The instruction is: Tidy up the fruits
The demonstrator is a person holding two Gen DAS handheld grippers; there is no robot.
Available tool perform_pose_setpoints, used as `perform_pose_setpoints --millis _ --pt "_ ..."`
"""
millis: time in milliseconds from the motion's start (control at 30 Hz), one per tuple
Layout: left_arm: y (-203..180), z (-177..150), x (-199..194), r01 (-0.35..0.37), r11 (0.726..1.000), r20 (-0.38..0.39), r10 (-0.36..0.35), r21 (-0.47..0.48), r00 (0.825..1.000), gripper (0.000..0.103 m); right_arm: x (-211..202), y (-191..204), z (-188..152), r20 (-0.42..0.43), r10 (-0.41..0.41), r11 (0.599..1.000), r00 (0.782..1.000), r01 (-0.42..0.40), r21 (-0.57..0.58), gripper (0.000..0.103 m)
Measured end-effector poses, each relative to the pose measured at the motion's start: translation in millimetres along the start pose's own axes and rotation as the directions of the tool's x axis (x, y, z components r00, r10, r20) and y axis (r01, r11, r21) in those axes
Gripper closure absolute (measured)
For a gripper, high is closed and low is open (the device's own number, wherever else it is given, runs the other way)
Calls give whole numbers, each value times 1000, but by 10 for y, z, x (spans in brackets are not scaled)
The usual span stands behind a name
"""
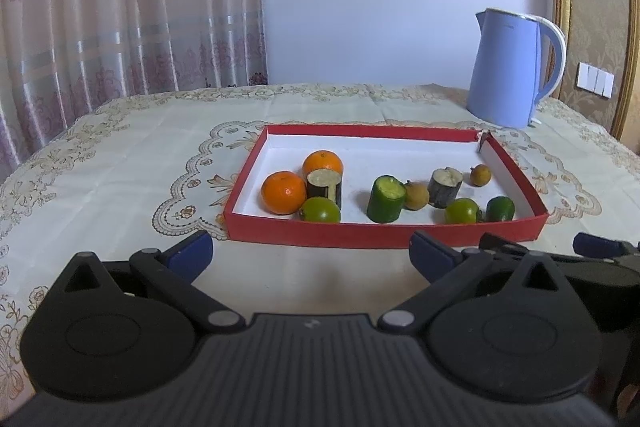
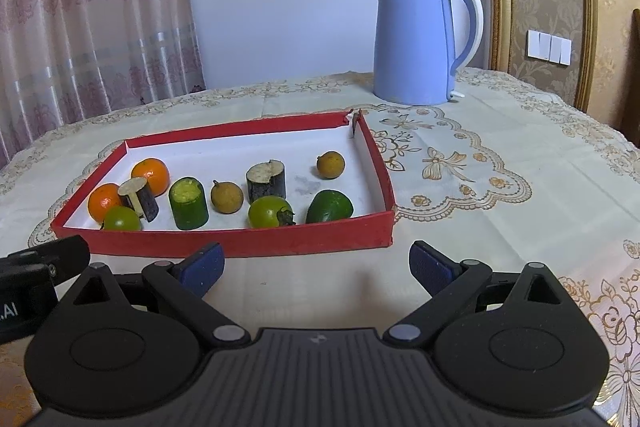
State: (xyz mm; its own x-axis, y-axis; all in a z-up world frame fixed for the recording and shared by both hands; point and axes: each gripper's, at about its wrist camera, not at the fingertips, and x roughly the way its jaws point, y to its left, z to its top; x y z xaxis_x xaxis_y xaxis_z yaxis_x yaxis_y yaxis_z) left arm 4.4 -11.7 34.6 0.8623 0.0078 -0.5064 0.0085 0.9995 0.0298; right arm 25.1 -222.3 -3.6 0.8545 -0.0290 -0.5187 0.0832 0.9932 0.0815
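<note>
A red tray (image 1: 384, 235) (image 2: 240, 245) with a white inside lies on the table. In it are two oranges (image 1: 283, 191) (image 2: 150, 175), two dark eggplant chunks (image 1: 445, 187) (image 2: 266, 182), a green cucumber chunk (image 1: 386, 199) (image 2: 188, 203), two green tomatoes (image 1: 320, 209) (image 2: 270, 211), two small brown longans (image 1: 480, 175) (image 2: 330, 165) and a green fruit (image 1: 500, 209) (image 2: 329, 206). My left gripper (image 1: 312, 255) is open and empty just before the tray's near wall. My right gripper (image 2: 316, 263) is open and empty, also before the near wall.
A blue electric kettle (image 1: 508, 71) (image 2: 416, 39) stands behind the tray at the back right. An embroidered cream tablecloth (image 1: 120, 155) (image 2: 500, 155) covers the table. Curtains hang at the left, a wall with a gold frame at the right.
</note>
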Motion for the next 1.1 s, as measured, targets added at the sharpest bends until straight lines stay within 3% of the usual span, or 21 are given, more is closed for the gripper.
perform_pose_setpoints --millis 1100 --pt "21 7 26 0 1000 -26 0 -5 1000 0 46 9 0 -5 -15 1000 1000 15 -2 3"
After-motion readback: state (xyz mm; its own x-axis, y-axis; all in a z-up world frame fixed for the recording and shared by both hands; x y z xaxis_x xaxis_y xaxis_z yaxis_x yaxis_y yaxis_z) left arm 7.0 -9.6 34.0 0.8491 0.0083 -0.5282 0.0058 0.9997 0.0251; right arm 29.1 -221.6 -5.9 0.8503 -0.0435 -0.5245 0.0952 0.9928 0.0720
